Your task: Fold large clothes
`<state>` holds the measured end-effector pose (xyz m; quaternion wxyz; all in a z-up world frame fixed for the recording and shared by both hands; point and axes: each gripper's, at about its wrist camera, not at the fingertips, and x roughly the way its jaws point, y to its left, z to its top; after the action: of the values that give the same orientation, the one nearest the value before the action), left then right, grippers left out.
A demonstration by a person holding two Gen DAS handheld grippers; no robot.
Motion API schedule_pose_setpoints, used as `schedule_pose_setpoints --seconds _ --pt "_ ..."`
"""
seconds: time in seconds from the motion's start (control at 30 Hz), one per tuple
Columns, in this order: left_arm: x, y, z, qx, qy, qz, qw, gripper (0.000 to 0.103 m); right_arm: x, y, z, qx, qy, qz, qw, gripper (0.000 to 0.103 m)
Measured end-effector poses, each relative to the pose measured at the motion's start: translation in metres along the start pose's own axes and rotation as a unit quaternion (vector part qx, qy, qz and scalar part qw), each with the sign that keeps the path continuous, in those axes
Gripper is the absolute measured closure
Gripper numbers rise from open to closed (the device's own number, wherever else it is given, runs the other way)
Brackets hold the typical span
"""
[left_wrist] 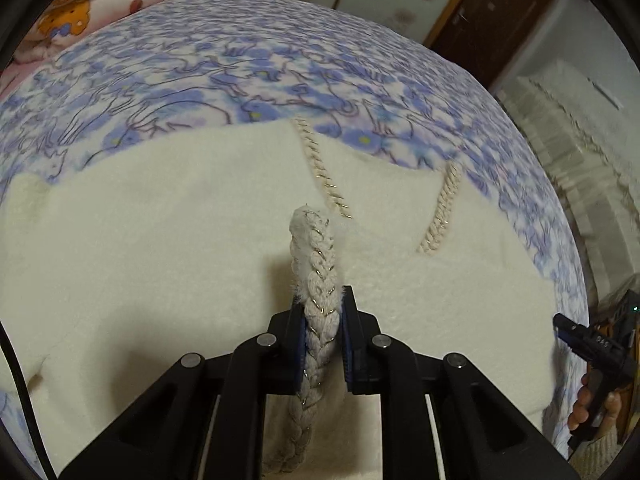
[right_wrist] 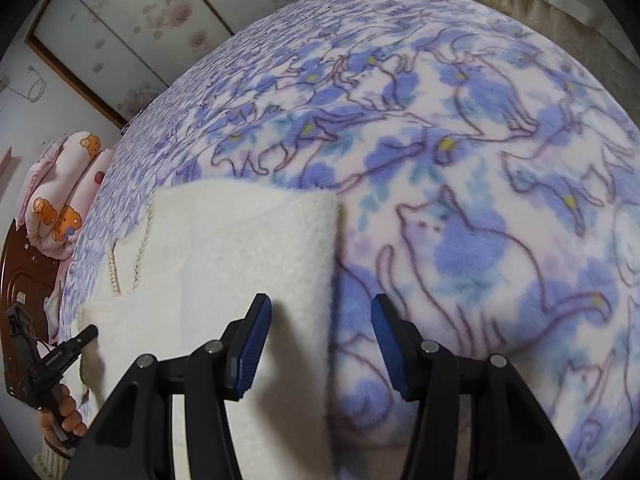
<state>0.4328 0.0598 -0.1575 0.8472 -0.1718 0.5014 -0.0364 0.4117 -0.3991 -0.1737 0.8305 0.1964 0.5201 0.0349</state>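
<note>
Pinching a braided trim [left_wrist: 318, 304] between its blue pads, the left gripper [left_wrist: 323, 312] is closing tight on the raised edge of a cream garment [left_wrist: 160, 240]. That garment is lying flat on a bedspread [left_wrist: 180, 72] printed with blue cats, and two more lines of the same braid are running across its far part. At the right edge of the left view, a hand [left_wrist: 596, 412] is gripping the handle of the other tool.

Over on the other side, the right gripper [right_wrist: 320, 344] is standing with its jaws well apart and nothing between the pads; the garment's right edge is lying below the gap, and the left finger [right_wrist: 250, 348] is hovering over cream cloth while the right one is over bedspread. Farther off, pink bedding [right_wrist: 60, 208] with bear prints is sitting at the bed's head, and flower-patterned panels [right_wrist: 160, 12] are lining the wall behind.
</note>
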Motion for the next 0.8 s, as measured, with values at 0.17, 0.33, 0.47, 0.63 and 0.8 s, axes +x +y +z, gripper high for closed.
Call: schedule_pose_setpoints --seconds 0.17,0.33,0.47,0.63,0.8 --pt "0.008 0.019 -0.004 -0.02 0.008 0.001 0.9998 0.091 0.022 0.017 0.008 -0.012 0.002 -0.014 1.0 0.051" --pt "0.008 0.008 -0.005 0.014 -0.018 0.004 0.9997 0.09 0.024 0.036 0.01 -0.073 -0.034 -0.075 0.994 0.091" --pt "0.028 0.004 -0.009 0.029 0.016 0.045 0.9984 0.084 0.035 0.015 0.011 -0.021 -0.01 -0.052 0.998 0.087" --pt "0.008 0.015 -0.012 0.015 0.051 0.002 0.9986 0.053 0.002 0.004 -0.007 0.008 0.022 0.0 1.0 0.066" --pt "-0.005 0.019 -0.041 0.039 0.064 -0.002 0.9972 0.052 -0.027 0.013 -0.061 -0.042 0.037 0.014 0.998 0.06"
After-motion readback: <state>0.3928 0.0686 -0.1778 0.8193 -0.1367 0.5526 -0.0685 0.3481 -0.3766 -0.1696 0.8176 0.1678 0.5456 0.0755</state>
